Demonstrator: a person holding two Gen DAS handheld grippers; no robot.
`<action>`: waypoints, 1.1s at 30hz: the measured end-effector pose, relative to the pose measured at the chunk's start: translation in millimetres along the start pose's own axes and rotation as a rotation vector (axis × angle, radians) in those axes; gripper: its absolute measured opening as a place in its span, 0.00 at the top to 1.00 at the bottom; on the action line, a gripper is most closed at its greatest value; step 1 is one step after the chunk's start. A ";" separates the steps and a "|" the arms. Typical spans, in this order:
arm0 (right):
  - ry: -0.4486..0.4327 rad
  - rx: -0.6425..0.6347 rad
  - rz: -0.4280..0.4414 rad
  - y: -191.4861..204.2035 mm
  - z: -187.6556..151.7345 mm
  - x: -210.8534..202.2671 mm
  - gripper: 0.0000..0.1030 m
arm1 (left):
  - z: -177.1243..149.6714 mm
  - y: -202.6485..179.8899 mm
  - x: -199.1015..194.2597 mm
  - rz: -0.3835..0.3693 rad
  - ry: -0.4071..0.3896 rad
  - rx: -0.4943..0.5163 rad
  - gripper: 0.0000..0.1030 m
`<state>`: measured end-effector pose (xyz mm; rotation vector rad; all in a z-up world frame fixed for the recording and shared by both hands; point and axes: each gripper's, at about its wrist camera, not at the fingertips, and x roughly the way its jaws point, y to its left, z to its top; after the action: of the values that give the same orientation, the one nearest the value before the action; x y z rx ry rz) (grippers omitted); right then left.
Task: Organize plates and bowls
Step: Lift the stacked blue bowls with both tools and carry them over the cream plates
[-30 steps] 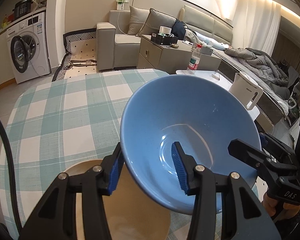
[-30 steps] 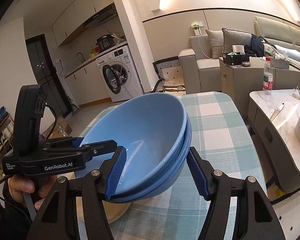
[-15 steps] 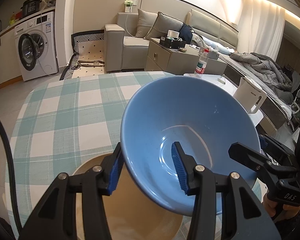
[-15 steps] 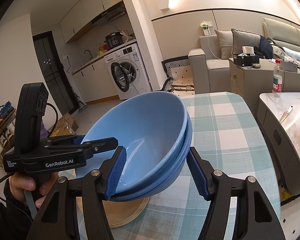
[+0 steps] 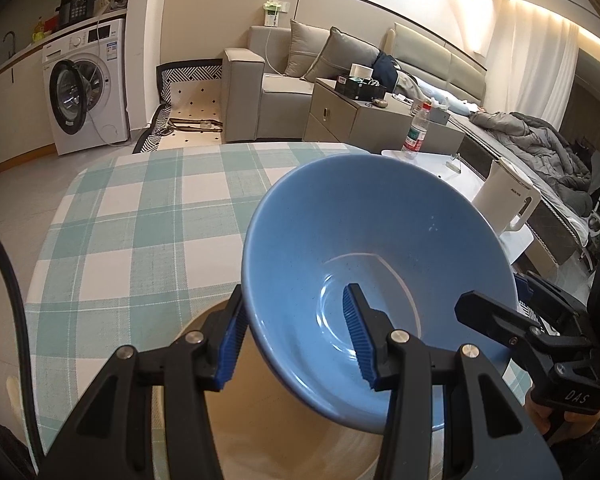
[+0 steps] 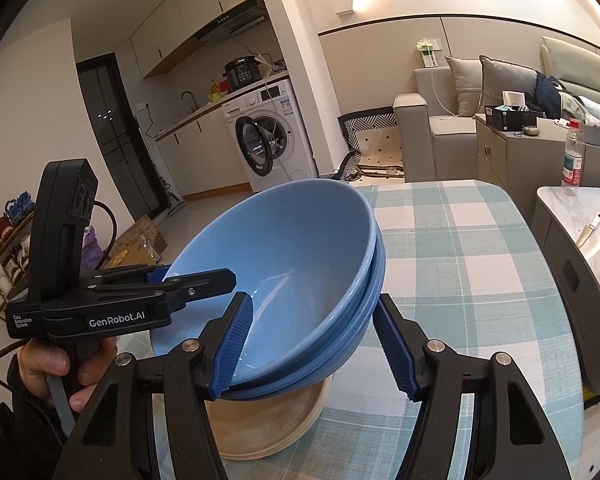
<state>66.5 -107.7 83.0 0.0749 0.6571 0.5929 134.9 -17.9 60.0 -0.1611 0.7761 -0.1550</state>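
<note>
A stack of blue bowls [image 5: 380,240] [image 6: 300,248] hangs tilted over a beige plate [image 5: 280,432] [image 6: 268,428] on the checked table [image 5: 140,232]. Whether the stack touches the plate I cannot tell. My left gripper [image 5: 294,342] [image 6: 196,276] is shut on the stack's left wall, one pad inside and one outside. My right gripper [image 6: 312,354] [image 5: 492,296] is shut on the opposite wall in the same way. A person's hand [image 6: 48,364] holds the left gripper's handle.
A white side table to the right carries a white kettle [image 5: 504,204] and a water bottle [image 5: 414,136] [image 6: 572,156]. Beyond the table's far edge are a sofa and a washing machine [image 5: 84,88]. Bare checked cloth [image 6: 460,248] stretches behind the bowls.
Both grippers have carried the bowl stack level across the table, and more of the beige plate now shows beneath it. Neither grip has changed.
</note>
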 end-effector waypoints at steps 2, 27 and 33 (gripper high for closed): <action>0.004 -0.004 0.004 1.2 -0.3 4.5 0.37 | -2.5 4.9 -0.7 0.006 -0.001 -0.007 0.55; 0.065 -0.034 0.072 25.8 -17.4 42.4 0.37 | -25.6 43.2 -5.5 0.079 0.014 -0.045 0.55; 0.075 -0.034 0.078 25.9 -19.9 49.6 0.37 | -28.0 47.5 -3.2 0.091 0.026 -0.054 0.55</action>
<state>73.2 -61.6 46.1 0.0463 0.7193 0.6846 116.7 26.7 33.0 -0.1748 0.8124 -0.0504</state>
